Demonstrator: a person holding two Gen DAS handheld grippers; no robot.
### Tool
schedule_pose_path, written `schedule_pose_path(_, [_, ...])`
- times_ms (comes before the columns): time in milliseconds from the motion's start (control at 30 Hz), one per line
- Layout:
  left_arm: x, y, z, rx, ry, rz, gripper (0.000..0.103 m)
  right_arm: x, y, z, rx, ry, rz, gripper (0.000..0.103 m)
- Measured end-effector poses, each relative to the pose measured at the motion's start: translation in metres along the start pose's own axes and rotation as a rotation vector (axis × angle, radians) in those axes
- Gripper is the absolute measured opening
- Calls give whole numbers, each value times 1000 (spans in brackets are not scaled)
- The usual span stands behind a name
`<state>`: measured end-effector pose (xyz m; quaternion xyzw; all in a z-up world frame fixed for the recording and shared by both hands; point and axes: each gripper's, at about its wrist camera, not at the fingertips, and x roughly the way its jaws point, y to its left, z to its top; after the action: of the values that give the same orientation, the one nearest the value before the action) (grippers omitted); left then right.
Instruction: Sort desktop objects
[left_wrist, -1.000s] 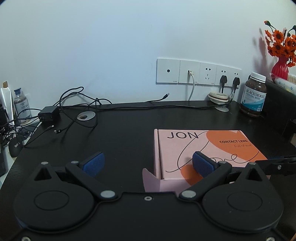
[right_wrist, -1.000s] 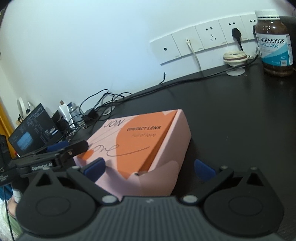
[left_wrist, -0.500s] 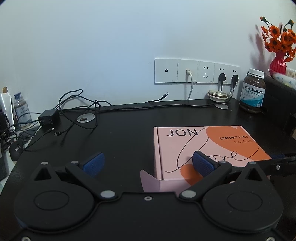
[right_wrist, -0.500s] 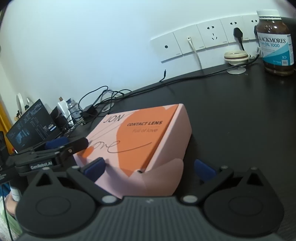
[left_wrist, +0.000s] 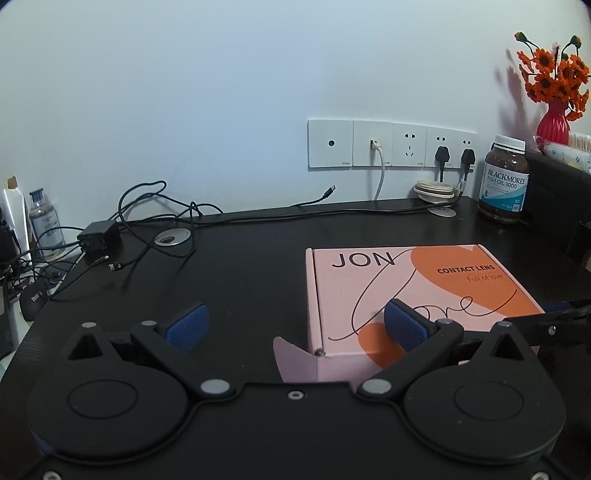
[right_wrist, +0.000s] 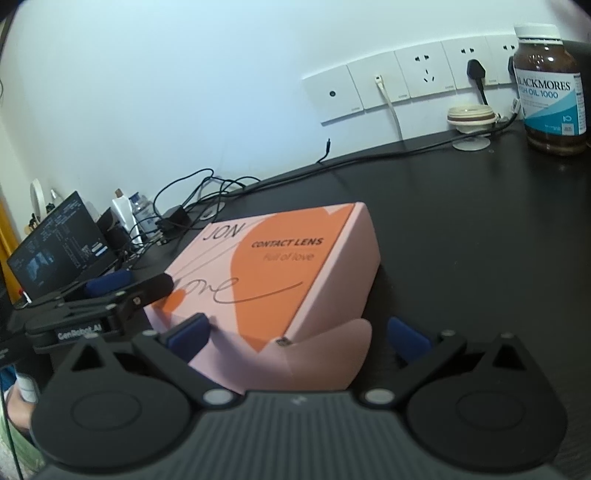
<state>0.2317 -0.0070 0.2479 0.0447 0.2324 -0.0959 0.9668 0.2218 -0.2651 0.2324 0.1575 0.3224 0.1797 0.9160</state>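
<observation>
The black desk (left_wrist: 240, 280) holds the flat pink-and-orange cardboard contact lens box (left_wrist: 406, 288) right of centre, lid down, side flaps sticking out. Over the last second both views only drifted slightly; the box hasn't budged, so sorting looks stalled. The left gripper (left_wrist: 295, 321) and right gripper (right_wrist: 295, 332) are both spread wide, holding nothing.

One pink box (left_wrist: 413, 291) on the table (left_wrist: 236, 273). One brown supplement bottle (left_wrist: 504, 179). One red vase (left_wrist: 553, 122) of orange flowers. Five white wall plates (left_wrist: 391, 144); two black plugs (left_wrist: 441, 154) and one white plug seated. One black adapter (left_wrist: 98, 234). Two hand-held grippers (left_wrist: 295, 325).
</observation>
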Motion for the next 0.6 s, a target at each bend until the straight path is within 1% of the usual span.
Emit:
schedule_pose_path(167, [0,-3,1,-1,2,8,103,0,1,3,-20,-6,-20,102])
schedule_pose_path(367, [-1,-8,0,-6,-3,26,103,0,19,-2,-160,5,-76,102])
schedule_pose_path(600, [-2,-5,0,-14,-2,19,103,1,40,-9,-324,19,-142,102])
